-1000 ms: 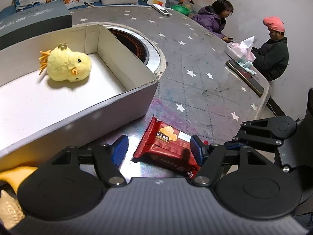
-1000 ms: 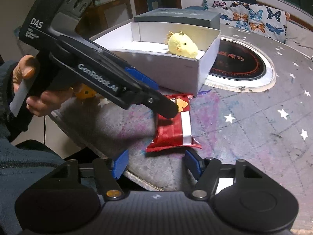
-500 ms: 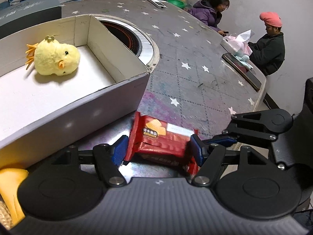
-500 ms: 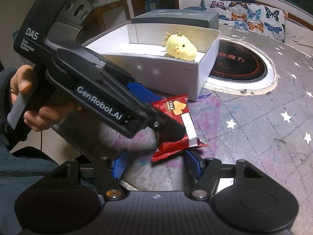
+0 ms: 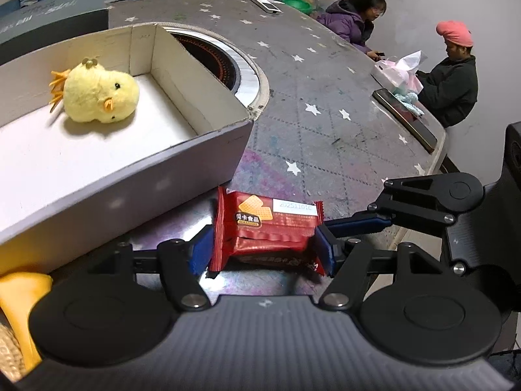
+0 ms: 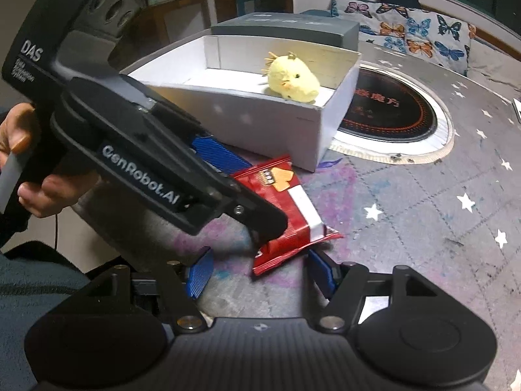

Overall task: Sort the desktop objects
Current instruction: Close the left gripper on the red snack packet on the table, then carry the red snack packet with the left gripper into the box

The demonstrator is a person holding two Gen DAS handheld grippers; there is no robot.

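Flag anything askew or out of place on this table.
The red snack packet is off the table, tilted, with one end raised, pinched between the left tool's closing pads. The yellow chick lies on its side in the white box. Nothing looks spilled or damaged.

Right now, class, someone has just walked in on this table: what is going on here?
A person is sorting things with a handheld gripper in each hand. The left gripper has just been closing on a red snack packet lying on the starred table beside a white box, its pads at the packet's ends. A yellow plush chick already lies in the box. The right gripper hovers open nearby, holding nothing.
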